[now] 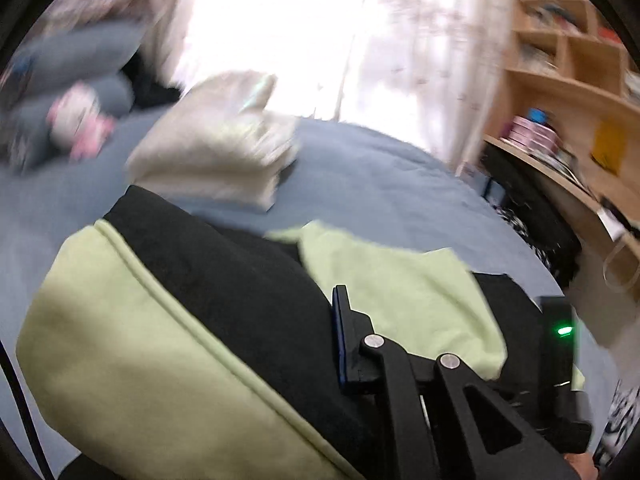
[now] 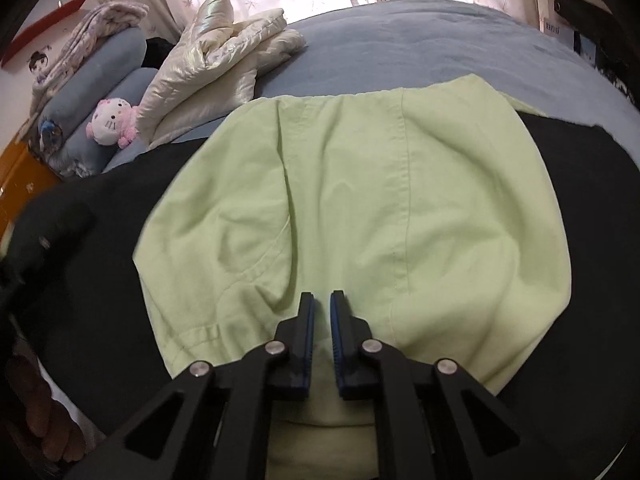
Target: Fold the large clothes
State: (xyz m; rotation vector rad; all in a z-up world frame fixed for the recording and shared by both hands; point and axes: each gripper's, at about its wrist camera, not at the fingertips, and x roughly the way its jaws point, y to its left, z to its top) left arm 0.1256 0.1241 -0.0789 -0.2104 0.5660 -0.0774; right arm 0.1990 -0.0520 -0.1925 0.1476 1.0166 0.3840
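A large black garment with light green panels (image 2: pixel 360 200) lies spread on the blue bed (image 2: pixel 400 40). My right gripper (image 2: pixel 322 300) points down at the green panel, its blue pads a narrow slit apart with green cloth in the slit, and creases run toward the tips. The left wrist view is blurred. There, my left gripper (image 1: pixel 331 300) is shut on a raised fold of the garment (image 1: pixel 120 340). Black cloth lies against the one blue-padded finger (image 1: pixel 341 336) that shows and hides the other finger.
A folded cream puffer jacket (image 2: pixel 216 64) lies at the back left of the bed, beside blue pillows (image 2: pixel 100 64) and a white and pink plush toy (image 2: pixel 112 120). Wooden shelves (image 1: pixel 560 80) stand to the right. A hand (image 2: pixel 40 420) shows at the lower left.
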